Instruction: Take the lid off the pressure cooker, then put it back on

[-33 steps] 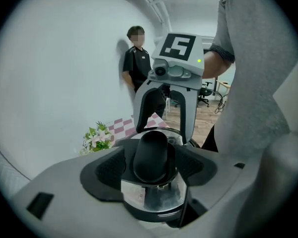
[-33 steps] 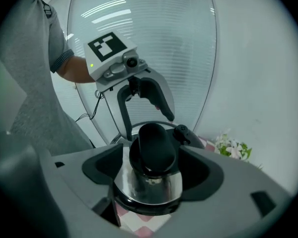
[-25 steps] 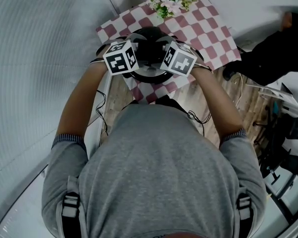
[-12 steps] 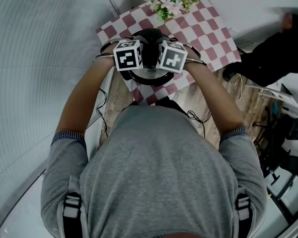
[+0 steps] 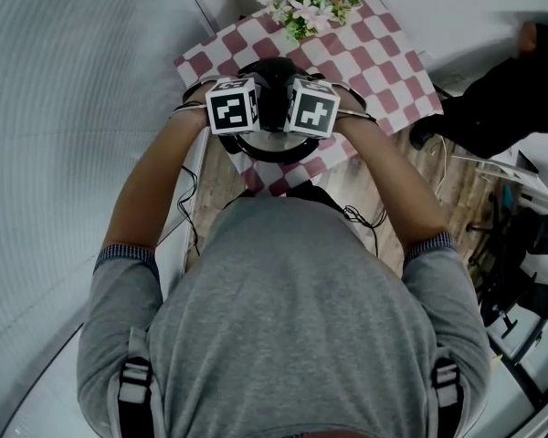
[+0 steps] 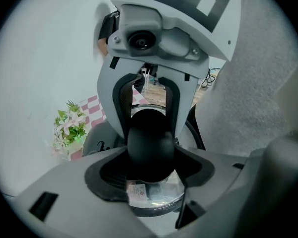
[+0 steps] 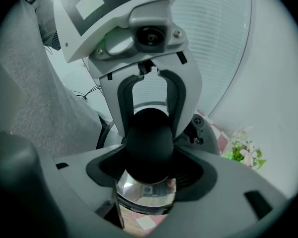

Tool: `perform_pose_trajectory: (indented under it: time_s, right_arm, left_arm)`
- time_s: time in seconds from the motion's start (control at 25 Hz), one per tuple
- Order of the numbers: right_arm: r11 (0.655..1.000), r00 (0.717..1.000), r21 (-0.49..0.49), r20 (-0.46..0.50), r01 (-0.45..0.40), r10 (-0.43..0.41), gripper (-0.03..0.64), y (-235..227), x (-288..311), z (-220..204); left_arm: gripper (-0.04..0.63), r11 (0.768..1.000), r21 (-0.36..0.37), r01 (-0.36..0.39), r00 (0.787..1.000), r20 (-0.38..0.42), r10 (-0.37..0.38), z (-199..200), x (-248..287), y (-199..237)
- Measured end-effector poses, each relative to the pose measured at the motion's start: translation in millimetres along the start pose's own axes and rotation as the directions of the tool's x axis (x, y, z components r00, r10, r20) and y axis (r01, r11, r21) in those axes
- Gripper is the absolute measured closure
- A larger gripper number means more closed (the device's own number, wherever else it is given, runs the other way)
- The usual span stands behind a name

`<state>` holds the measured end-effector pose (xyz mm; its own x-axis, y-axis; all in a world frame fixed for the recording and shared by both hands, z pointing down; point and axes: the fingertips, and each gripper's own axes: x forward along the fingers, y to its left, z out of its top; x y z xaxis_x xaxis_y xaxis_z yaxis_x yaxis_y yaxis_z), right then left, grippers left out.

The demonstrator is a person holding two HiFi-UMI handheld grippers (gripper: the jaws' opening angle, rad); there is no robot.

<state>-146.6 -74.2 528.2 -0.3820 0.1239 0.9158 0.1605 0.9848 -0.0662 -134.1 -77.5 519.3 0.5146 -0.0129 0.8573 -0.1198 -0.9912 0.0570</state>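
The knob is straddled by the left gripper and right gripper, jaws spread yet just closing. It should be clamped squarely before the lid is lifted.

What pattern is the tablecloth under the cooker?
Red-and-white checks on the tablecloth, clearest in head view.

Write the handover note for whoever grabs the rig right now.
Left hand-held gripper: jaws round the lid knob, just been closing; firm grip not confirmed.
Right hand-held gripper: same knob, opposite side, jaws also just closing.
Lid sits on the pressure cooker, on the checked cloth.
Done: both grippers at the knob.
To do, judging by the lid still on: lift it off, set it back.
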Motion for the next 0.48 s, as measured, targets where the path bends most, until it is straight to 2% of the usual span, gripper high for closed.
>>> perform_pose_trajectory:
  time_s: [0.48]
  right_arm:
    - [0.999, 0.999, 0.003, 0.003, 0.044, -0.044, 0.325, 6.4, -29.8, 17.7]
  left_arm:
    - [0.295, 0.999, 0.038, -0.033, 0.999, 0.040, 0.031, 13.8, -29.2, -5.5]
